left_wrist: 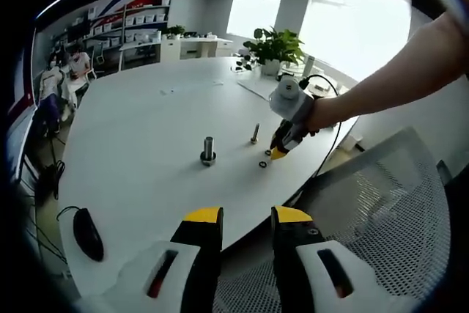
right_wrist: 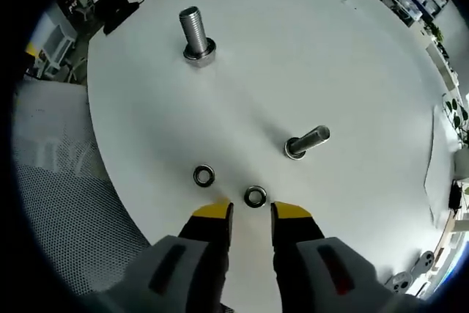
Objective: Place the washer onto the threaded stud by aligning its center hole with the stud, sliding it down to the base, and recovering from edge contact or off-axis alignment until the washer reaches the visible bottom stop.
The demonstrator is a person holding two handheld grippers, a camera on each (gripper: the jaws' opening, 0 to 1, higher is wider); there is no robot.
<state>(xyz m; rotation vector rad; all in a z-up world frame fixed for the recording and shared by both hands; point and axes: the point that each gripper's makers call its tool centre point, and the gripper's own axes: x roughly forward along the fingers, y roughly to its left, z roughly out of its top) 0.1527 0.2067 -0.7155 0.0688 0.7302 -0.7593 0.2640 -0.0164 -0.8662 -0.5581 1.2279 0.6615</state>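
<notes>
1. Left gripper view: the left gripper (left_wrist: 247,218) hangs back over the near edge of the white table (left_wrist: 139,115), jaws spread with nothing between them. Well ahead, the large stud (left_wrist: 208,150) and the small stud (left_wrist: 255,134) stand upright on the tabletop, neither carrying a washer. The right gripper (left_wrist: 278,153) reaches in from the right, tip down beside two small rings lying flat near the table edge. A black mouse (left_wrist: 87,233) sits on the near left of the table.
2. Right gripper view: the right gripper (right_wrist: 251,211) has its jaws apart, tips hovering just short of the near washer (right_wrist: 255,196); the second washer (right_wrist: 204,176) lies just to its left. Both are flat on the table, well apart from the two studs.
3. Judgement: the task is at its start. No washer is grasped; picking up, aligning the hole, and sliding it down to the base all remain.
</notes>
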